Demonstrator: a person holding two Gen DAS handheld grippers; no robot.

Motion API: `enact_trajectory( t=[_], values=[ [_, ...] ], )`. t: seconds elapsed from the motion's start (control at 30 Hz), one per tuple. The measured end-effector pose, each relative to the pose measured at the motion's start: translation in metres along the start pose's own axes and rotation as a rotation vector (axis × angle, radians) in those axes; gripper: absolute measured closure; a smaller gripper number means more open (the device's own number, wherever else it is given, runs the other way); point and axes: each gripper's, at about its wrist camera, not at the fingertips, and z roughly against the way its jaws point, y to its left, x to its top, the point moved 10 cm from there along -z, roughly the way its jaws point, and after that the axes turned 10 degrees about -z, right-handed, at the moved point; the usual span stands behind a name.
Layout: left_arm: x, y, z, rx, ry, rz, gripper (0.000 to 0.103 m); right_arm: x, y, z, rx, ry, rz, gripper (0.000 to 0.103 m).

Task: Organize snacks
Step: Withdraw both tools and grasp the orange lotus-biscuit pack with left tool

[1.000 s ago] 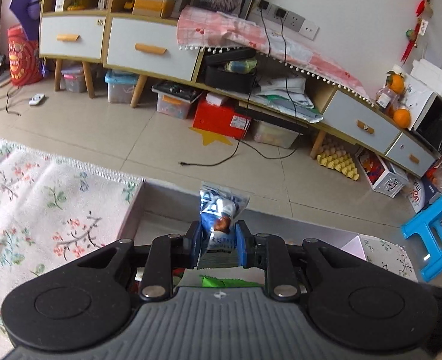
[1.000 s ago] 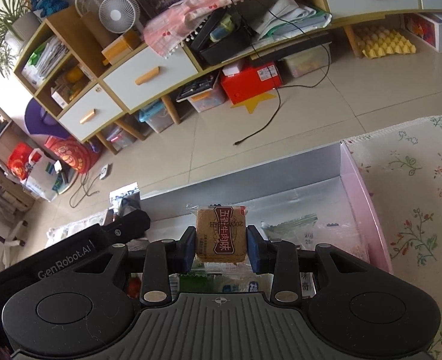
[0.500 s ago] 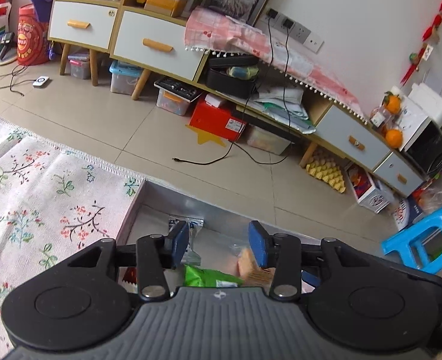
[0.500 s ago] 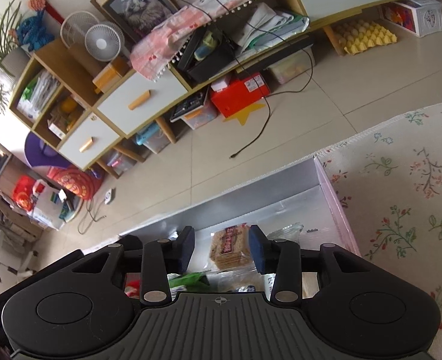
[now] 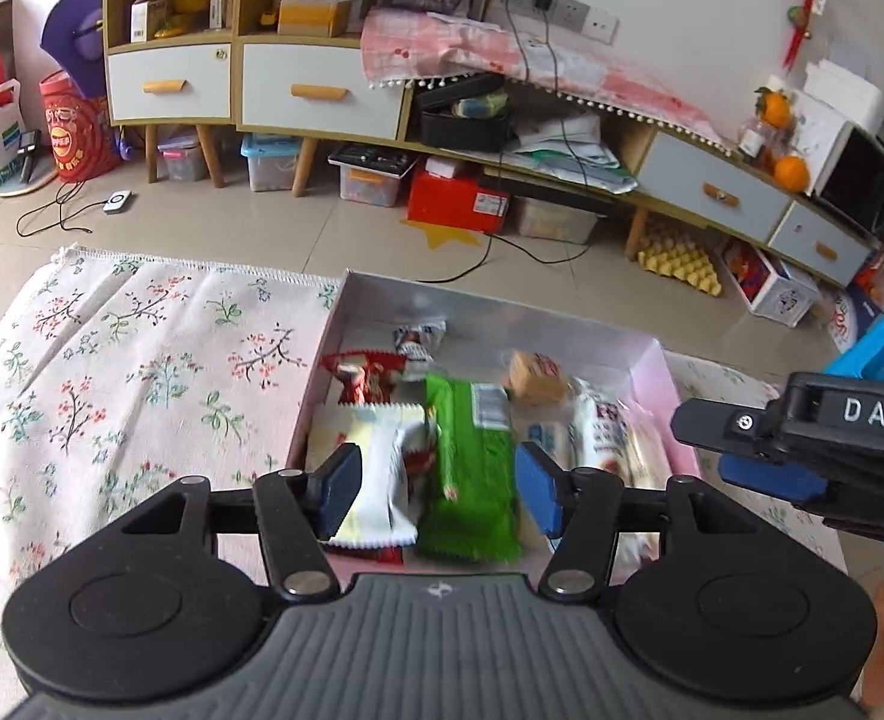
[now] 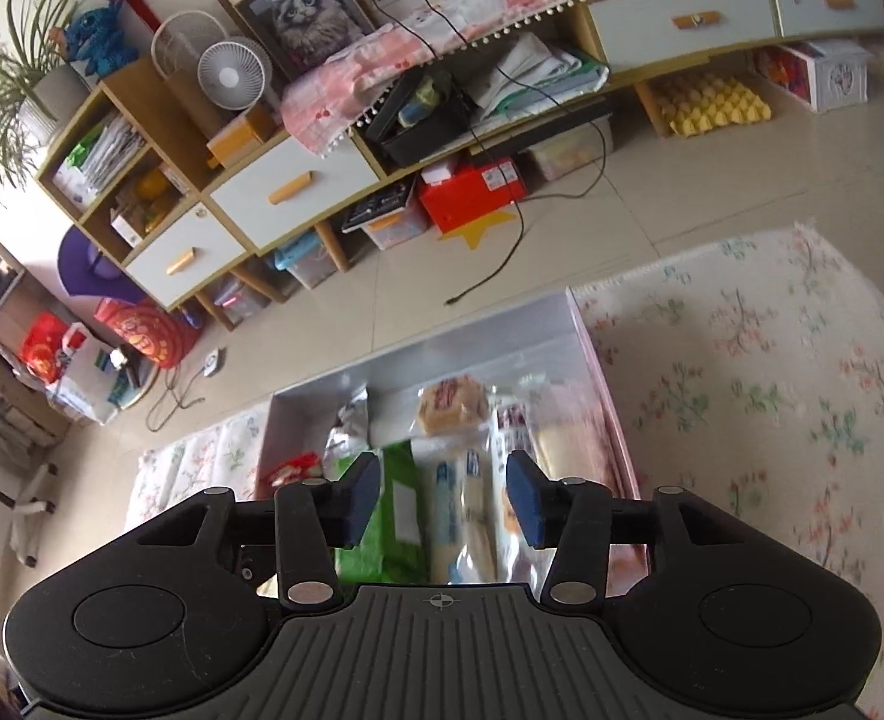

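A pink box [image 5: 649, 372] [image 6: 607, 396] with a silvery inside lies on the floral rug and holds several snack packets. Among them are a green packet [image 5: 472, 468] [image 6: 397, 516], a white and yellow packet [image 5: 376, 480], a red packet [image 5: 364, 375], a blue and white packet [image 5: 421, 339] and a tan biscuit pack [image 5: 535, 375] [image 6: 448, 399]. My left gripper [image 5: 439, 495] hovers above the box, its jaws opening with nothing gripped. My right gripper [image 6: 442, 498] [image 5: 760, 468] also hangs over the box, jaws opening and empty.
The floral rug [image 5: 112, 372] [image 6: 772, 396] spreads to both sides of the box. Beyond it lies tiled floor with a black cable [image 5: 502, 252], then a long low cabinet [image 5: 316, 90] with storage boxes under it. A blue stool [image 5: 880, 348] stands at the right.
Both grippers let go of their packets, the blue and white one and the tan biscuit pack, which now lie in the box. Both hands rose and drew back with jaws spreading.
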Motion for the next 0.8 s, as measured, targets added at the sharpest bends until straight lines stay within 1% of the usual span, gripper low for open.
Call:
enact_trajectory(
  t=[0.13, 0.2, 0.3, 0.37, 0.4, 0.47, 0.53, 0.57, 0.67, 0.73, 0.8],
  values=[
    [-0.013, -0.013, 0.013, -0.028, 0.013, -0.018, 0.047, -0.010, -0.002, 0.021, 0.040, 0.026, -0.075, 0.056],
    [-0.018, -0.018, 0.016, -0.036, 0.026, -0.012, 0.047, -0.015, 0.002, 0.034, 0.057, 0.019, -0.063, 0.056],
    [-0.027, -0.020, 0.018, -0.026, 0.050, -0.006, 0.038, -0.027, 0.005, 0.051, 0.062, 0.018, -0.042, 0.056],
    [-0.035, -0.020, 0.018, -0.013, 0.074, -0.015, 0.039, -0.034, 0.005, 0.063, 0.074, 0.015, -0.039, 0.056],
    [-0.038, -0.019, 0.018, -0.011, 0.075, -0.019, 0.039, -0.037, 0.005, 0.069, 0.084, 0.012, -0.036, 0.053],
    [-0.047, -0.018, 0.018, -0.012, 0.078, -0.030, 0.037, -0.039, 0.002, 0.081, 0.084, -0.007, -0.023, 0.051],
    [-0.056, -0.015, 0.014, -0.016, 0.100, -0.039, 0.037, -0.042, -0.001, 0.089, 0.069, -0.032, 0.024, 0.047],
    [-0.059, -0.014, 0.012, -0.022, 0.108, -0.040, 0.037, -0.045, -0.002, 0.090, 0.048, -0.034, 0.060, 0.045],
    [-0.065, -0.009, 0.007, -0.027, 0.125, -0.041, 0.040, -0.055, -0.010, 0.083, -0.044, -0.014, 0.159, 0.045],
    [-0.066, -0.007, 0.003, -0.018, 0.128, -0.040, 0.041, -0.063, -0.017, 0.076, -0.067, 0.008, 0.200, 0.042],
    [-0.068, -0.009, -0.002, -0.035, 0.137, -0.037, 0.041, -0.070, -0.022, 0.070, -0.089, 0.038, 0.231, 0.042]
  ],
)
